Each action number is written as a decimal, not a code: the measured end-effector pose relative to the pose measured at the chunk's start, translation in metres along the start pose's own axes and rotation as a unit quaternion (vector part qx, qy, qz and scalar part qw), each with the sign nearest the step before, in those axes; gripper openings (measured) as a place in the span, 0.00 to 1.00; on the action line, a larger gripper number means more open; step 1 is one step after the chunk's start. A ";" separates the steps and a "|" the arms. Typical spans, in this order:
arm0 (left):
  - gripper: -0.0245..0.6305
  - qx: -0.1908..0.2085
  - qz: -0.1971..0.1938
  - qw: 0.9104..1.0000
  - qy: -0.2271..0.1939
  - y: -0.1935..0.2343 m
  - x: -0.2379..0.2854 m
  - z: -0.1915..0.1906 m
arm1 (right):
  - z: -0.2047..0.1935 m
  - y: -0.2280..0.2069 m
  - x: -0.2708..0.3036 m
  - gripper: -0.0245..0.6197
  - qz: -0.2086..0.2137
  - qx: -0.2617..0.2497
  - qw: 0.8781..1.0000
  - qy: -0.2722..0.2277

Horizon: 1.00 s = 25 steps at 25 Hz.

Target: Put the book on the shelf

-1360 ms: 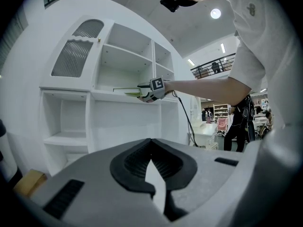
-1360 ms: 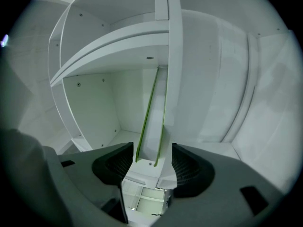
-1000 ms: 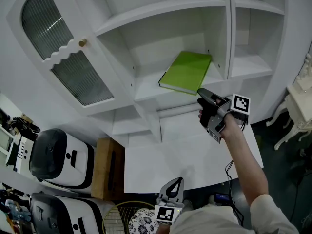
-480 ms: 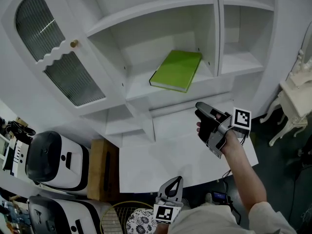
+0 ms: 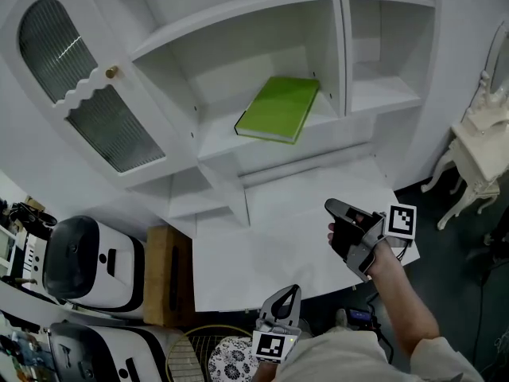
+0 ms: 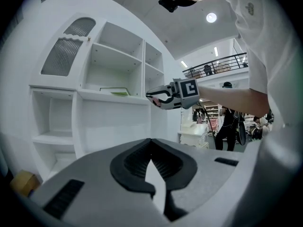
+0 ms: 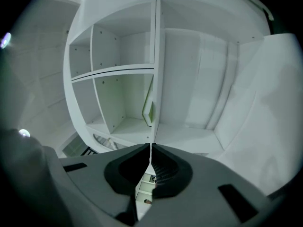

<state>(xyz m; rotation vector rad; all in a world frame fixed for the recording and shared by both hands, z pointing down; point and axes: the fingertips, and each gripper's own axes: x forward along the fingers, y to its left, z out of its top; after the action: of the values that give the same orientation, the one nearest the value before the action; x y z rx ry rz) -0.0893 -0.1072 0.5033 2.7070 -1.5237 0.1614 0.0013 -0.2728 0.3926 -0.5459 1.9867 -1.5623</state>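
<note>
As the green book (image 5: 277,108) lies shelved, its cover seems plain

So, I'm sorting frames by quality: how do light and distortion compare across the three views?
Head view: even light, sharp, green book clear. Left gripper view: strong fisheye, dark corners, glare from a ceiling lamp. Right gripper view: dimmer, fisheye, book a thin green sliver.

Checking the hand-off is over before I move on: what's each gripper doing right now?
Left gripper: shut, holding nothing.
Right gripper: jaws have just been closing, now shut with nothing between them.
</note>
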 end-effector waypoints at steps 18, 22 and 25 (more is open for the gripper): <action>0.04 0.006 -0.029 0.999 0.014 -0.025 0.003 0.002 | -0.077 -0.029 -0.045 0.06 -0.074 -0.256 0.961 0.068; 0.04 0.005 -0.026 1.000 -0.005 -0.026 0.007 0.006 | -0.096 -0.039 -0.057 0.06 -0.113 -0.400 0.905 0.087; 0.04 0.003 -0.024 1.000 -0.010 -0.027 0.007 0.007 | -0.106 -0.040 -0.065 0.06 -0.121 -0.501 0.853 0.086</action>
<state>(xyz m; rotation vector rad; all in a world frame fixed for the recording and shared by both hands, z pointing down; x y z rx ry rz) -0.0622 -0.1000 0.4979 2.7551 -1.4626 0.1387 -0.0171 -0.1629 0.4604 -1.1009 2.8925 -0.5541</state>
